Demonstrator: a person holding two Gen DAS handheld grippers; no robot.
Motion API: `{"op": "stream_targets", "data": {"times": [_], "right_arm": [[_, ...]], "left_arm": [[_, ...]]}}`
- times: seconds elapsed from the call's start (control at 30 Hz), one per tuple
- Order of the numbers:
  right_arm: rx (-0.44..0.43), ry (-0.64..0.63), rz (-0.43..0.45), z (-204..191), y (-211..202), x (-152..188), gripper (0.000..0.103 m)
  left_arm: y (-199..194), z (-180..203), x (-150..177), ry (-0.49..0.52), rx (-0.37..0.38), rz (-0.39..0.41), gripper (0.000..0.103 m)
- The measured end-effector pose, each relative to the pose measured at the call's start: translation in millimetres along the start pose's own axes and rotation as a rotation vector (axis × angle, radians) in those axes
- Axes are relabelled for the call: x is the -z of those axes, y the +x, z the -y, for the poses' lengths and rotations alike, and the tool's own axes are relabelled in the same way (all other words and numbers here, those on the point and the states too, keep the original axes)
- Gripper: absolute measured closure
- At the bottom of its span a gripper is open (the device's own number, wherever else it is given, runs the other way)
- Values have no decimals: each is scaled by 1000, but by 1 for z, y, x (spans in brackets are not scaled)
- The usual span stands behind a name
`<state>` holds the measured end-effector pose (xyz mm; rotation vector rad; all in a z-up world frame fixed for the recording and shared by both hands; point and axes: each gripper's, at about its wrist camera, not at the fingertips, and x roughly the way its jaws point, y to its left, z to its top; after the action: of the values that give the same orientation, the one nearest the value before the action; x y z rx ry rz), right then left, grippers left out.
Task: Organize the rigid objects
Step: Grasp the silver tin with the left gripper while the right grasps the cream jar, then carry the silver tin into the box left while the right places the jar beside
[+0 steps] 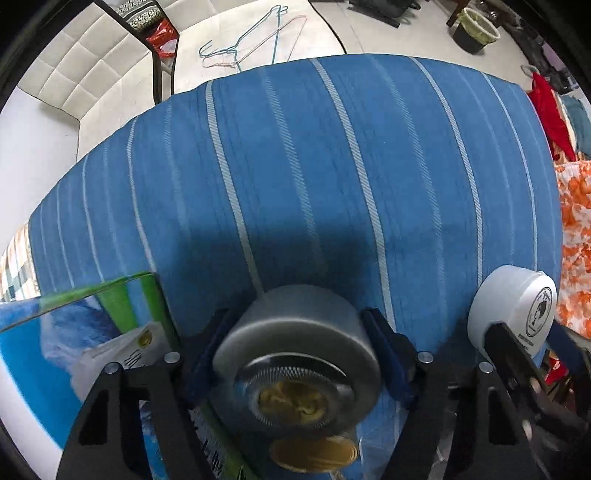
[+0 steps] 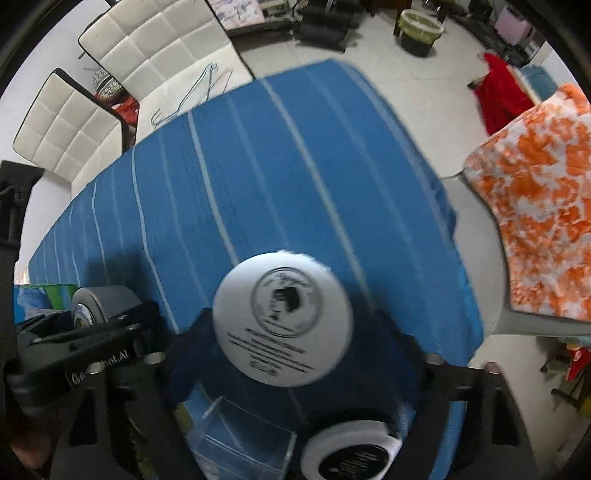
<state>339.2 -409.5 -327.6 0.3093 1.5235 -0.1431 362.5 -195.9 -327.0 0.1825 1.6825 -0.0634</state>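
Observation:
My left gripper (image 1: 295, 354) is shut on a grey round tin (image 1: 295, 347) with a clear lid and gold contents, held above the blue striped cloth (image 1: 295, 166). My right gripper (image 2: 291, 332) is shut on a white round jar (image 2: 282, 319) with a black printed logo; that jar also shows in the left wrist view (image 1: 513, 306). The grey tin shows at the left of the right wrist view (image 2: 99, 302). A gold round lid (image 1: 314, 454) lies under the tin. A white jar with a black lid (image 2: 351, 450) and a clear plastic box (image 2: 240, 439) lie below the right gripper.
A green and blue carton (image 1: 74, 332) lies at the left on the cloth. An orange and white cloth (image 2: 543, 221) lies to the right. White tufted cushions (image 2: 155, 55), wire hangers (image 1: 251, 40), a bin (image 2: 421, 26) and red fabric (image 2: 498, 92) are beyond the table.

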Motion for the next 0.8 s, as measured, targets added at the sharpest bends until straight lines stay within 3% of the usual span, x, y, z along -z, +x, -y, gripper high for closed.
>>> {"op": "stream_targets", "data": {"times": [0.07,0.23,0.33,0.47,0.8], "right_arm": [[89,-19,-3,-2,-2,4,31],[96,-11,-59,3,19,1,32],[135,-15,-36,2,20,0,33],[131,-13,-35,2,19,6,33],[151,-78,67,-13,-32,34,33]], "left_arm": [[-1,2,5,18,-6,23,33],[4,8,10,26,15,39,30],[5,3,6,4,58,39,32],[2,1,10,20,48,61,35],[-47,4,36,29,119,130,35]]}}
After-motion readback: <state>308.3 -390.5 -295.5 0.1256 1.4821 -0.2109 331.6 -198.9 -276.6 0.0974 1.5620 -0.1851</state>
